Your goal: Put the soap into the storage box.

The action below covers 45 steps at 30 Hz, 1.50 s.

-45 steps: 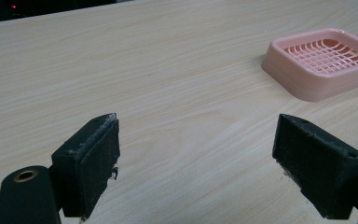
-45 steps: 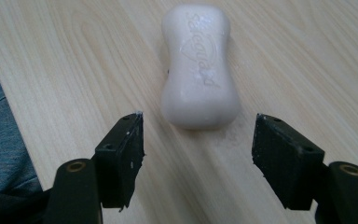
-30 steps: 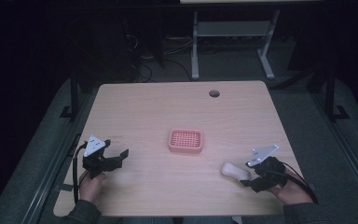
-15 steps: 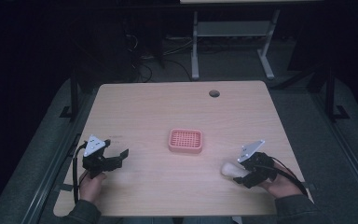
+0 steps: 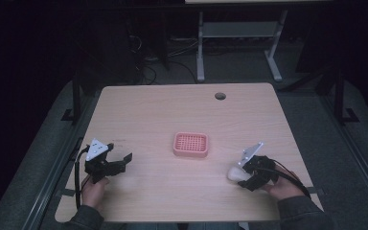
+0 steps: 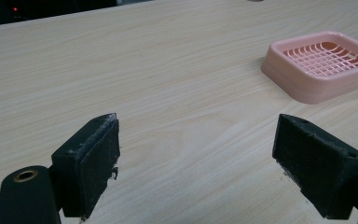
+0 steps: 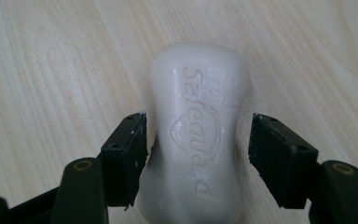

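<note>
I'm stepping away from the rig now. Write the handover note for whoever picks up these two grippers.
Left gripper: open, holding nothing, low over the light wooden table at its near left.
Right gripper: open, jaws straddling the white embossed bar of soap, which lies on the table at the near right. One pad looks to be at the soap's side; a gap shows at the other.
Pink plastic grid-bottomed soap dish: mid-table, nothing in it.
Done: soap approached. Left, probably: close, lift, set the soap in the dish.
</note>
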Tool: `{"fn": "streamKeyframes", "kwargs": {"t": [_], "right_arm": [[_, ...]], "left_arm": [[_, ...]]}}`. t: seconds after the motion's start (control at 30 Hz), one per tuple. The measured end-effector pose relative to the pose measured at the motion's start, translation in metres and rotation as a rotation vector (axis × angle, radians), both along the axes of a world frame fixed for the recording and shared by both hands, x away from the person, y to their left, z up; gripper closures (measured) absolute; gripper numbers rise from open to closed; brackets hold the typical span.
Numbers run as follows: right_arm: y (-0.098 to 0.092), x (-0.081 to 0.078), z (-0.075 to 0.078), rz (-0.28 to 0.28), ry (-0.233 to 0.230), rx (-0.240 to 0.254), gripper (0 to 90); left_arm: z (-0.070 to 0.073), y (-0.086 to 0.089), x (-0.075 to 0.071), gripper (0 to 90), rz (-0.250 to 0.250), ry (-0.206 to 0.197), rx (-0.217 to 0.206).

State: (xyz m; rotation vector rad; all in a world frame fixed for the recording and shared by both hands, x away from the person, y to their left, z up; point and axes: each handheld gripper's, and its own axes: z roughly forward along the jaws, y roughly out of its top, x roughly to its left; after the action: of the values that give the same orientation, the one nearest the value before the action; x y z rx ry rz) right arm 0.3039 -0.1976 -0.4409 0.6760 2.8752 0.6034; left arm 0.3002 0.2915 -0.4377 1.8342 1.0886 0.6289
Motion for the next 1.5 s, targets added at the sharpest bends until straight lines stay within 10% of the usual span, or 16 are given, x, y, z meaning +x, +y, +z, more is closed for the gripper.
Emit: {"fn": "streamKeyframes", "kwargs": {"t": [1.5], "right_arm": [[0.0001, 0.0029, -0.0066, -0.041, 0.035, 0.029, 48.5]], "left_arm": [[0.0006, 0.0022, -0.0003, 14.1, 0.005, 0.003, -0.012]]}}
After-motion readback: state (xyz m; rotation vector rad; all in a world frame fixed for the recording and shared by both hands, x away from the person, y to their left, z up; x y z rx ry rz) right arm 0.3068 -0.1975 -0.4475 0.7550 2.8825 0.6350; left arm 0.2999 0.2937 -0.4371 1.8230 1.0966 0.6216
